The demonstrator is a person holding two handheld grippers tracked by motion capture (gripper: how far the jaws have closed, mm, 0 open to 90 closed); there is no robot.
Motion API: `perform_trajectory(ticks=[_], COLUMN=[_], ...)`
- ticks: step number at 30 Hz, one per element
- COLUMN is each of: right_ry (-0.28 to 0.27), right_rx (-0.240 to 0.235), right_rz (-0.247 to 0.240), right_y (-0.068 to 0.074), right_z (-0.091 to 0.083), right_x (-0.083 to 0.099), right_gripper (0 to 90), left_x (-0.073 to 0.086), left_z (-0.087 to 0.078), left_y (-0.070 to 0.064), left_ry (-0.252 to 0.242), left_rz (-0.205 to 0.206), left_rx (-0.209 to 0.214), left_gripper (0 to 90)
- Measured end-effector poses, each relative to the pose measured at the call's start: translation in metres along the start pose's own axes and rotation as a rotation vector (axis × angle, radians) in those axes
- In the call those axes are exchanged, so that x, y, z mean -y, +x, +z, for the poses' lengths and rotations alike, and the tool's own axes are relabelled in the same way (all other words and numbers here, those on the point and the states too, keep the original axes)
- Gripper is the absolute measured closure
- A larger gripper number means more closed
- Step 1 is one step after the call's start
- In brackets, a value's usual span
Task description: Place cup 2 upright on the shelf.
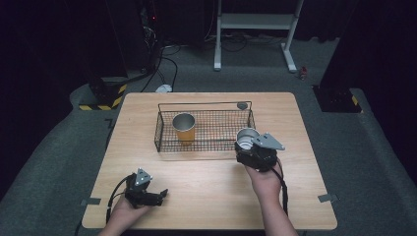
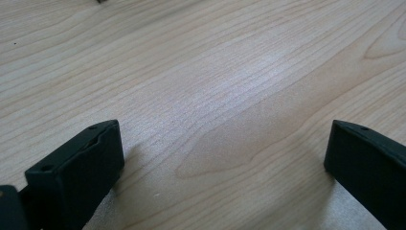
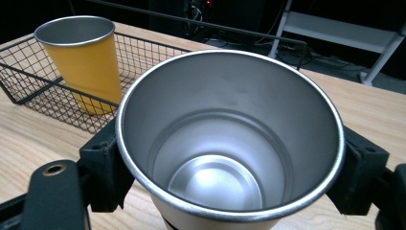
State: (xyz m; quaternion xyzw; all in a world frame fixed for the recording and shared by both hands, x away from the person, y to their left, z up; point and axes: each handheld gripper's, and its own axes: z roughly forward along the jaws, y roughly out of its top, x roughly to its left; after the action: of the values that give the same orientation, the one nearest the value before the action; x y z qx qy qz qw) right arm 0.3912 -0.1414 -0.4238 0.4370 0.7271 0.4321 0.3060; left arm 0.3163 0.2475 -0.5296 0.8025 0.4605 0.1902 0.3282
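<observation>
While the right gripper (image 1: 246,147) is being held just in front of the wire basket's (image 1: 160,129) near right corner, a steel cup (image 1: 246,137) is being gripped between its jaws. In the right gripper view the cup (image 3: 230,139) is being clamped on both sides just below the rim, mouth open toward the camera, inside bare and shiny. The cup is being kept outside the basket, close to its front wall, toward the right half of the desk (image 1: 206,196).

A yellow cup (image 1: 184,128) with a steel rim is being carried upright inside the basket, in its left half; in the right gripper view it (image 3: 81,60) is being seen behind the mesh (image 3: 28,88).

The left gripper (image 1: 160,195) is being rested near the desk's front left corner, well apart from the basket and both cups. In the left gripper view its jaws are being held wide, nothing between them, bare wood grain (image 2: 215,96) being shown in the gap. Hands are being seen on both grippers from the front edge.
</observation>
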Motion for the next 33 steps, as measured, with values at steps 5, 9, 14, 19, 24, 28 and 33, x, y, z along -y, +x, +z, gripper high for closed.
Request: perform_trajectory(ticks=[5, 9, 14, 19, 24, 28, 33], right_ry=[-0.001, 0.004, 0.005, -0.001, 0.003, 0.007, 0.009], right_rx=[-0.003, -0.008, -0.008, -0.003, -0.004, -0.002, -0.001], right_rz=[0.000, 0.010, 0.030, 0.030, 0.027, 0.029, 0.026], right_y=[0.002, 0.001, -0.001, -0.003, -0.002, -0.002, -0.002], right_z=[0.005, 0.010, 0.016, 0.023, 0.029, 0.035, 0.043], right_x=[-0.005, -0.010, -0.017, -0.024, -0.030, -0.034, -0.039], right_gripper=[18.5, 18.5, 18.5, 18.6, 18.5, 18.5, 18.5], left_x=[0.000, 0.000, 0.000, 0.000, 0.000, 0.000, 0.000], left_z=[0.000, 0.000, 0.000, 0.000, 0.000, 0.000, 0.000], left_y=[0.000, 0.000, 0.000, 0.000, 0.000, 0.000, 0.000], left_ry=[0.000, -0.002, -0.002, -0.001, 0.000, -0.001, 0.000], left_rz=[0.003, -0.001, -0.001, 0.001, 0.002, 0.001, 0.001], left_rx=[-0.001, 0.000, 0.001, 0.001, 0.002, 0.002, 0.004], left_gripper=[0.2, 0.2, 0.2, 0.2, 0.2, 0.2, 0.3])
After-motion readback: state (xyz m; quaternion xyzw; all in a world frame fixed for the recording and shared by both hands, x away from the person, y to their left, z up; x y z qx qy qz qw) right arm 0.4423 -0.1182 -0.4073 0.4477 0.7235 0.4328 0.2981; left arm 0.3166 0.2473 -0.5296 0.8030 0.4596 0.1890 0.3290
